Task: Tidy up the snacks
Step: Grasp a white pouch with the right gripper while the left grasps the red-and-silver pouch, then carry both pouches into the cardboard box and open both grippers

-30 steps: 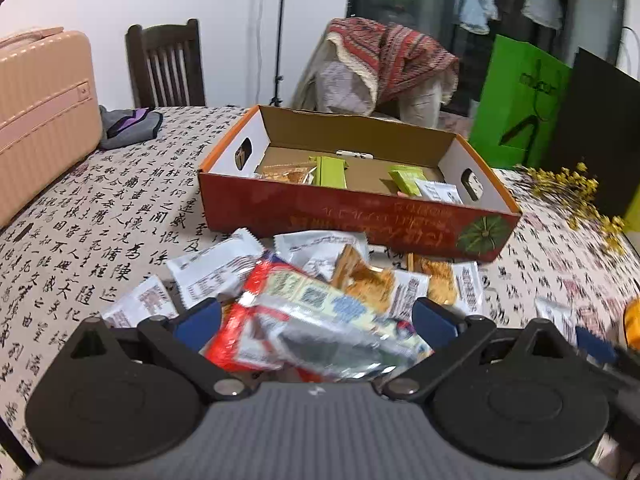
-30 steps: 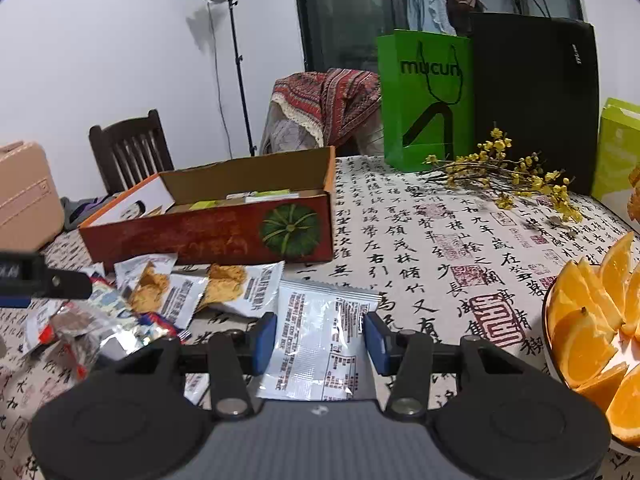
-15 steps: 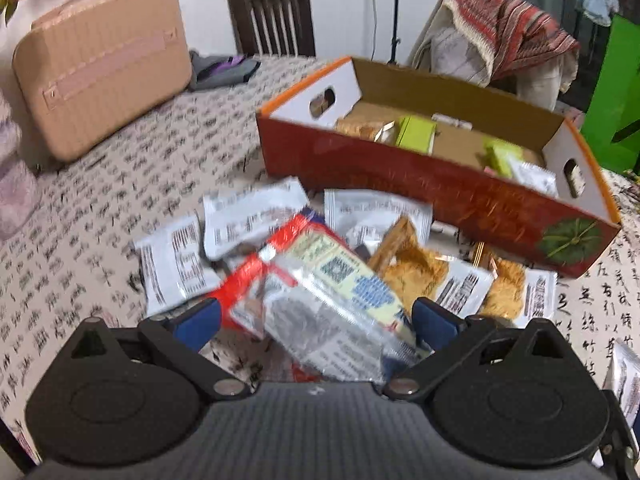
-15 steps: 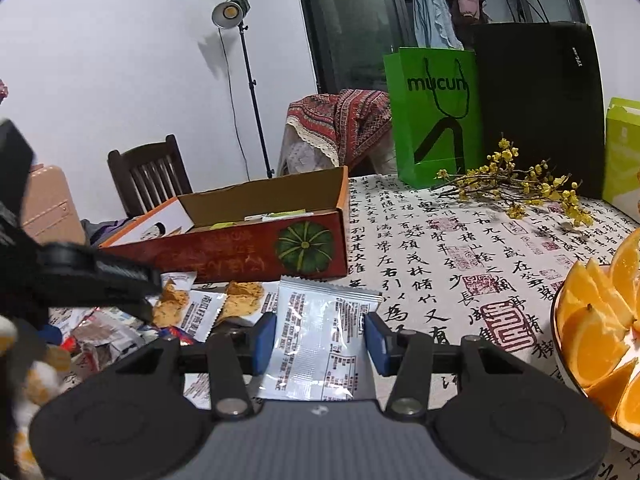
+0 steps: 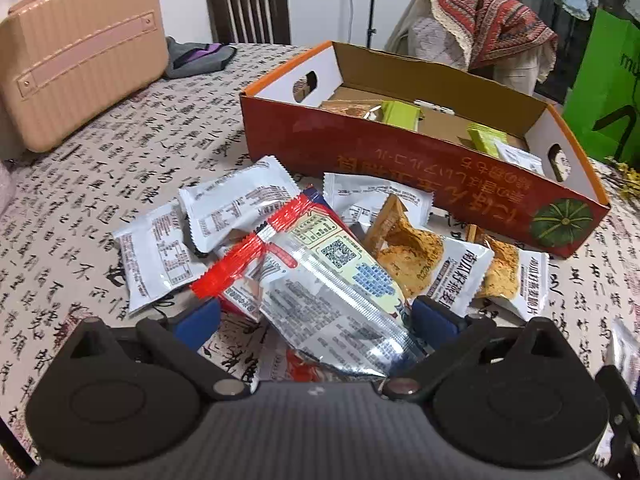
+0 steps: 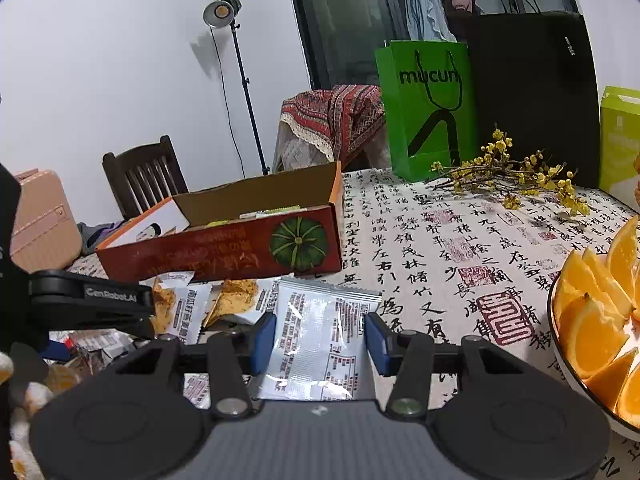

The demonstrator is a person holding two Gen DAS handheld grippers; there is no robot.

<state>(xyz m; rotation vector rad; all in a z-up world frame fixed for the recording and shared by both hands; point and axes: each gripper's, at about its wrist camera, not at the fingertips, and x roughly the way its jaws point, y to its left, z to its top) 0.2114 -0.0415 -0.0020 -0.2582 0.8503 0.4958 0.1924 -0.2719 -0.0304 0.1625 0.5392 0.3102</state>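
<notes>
It was a home, a lived-in dining room by the look of it. A table under a cloth printed with calligraphy (image 6: 448,240) carried a bowl of orange wedges (image 6: 596,320) and a sprig of yellow blossoms (image 6: 516,168). Dark wooden chairs (image 5: 248,4) stood around it, one draped with a patterned red throw (image 6: 340,120). Clothes hung behind a glass door (image 6: 424,0), shopping bags (image 6: 428,108) leaned at the table's far edge, and a small pink suitcase (image 5: 76,52) sat on the tabletop. Only a lamp on a tall stand (image 6: 232,60) hinted at filming
</notes>
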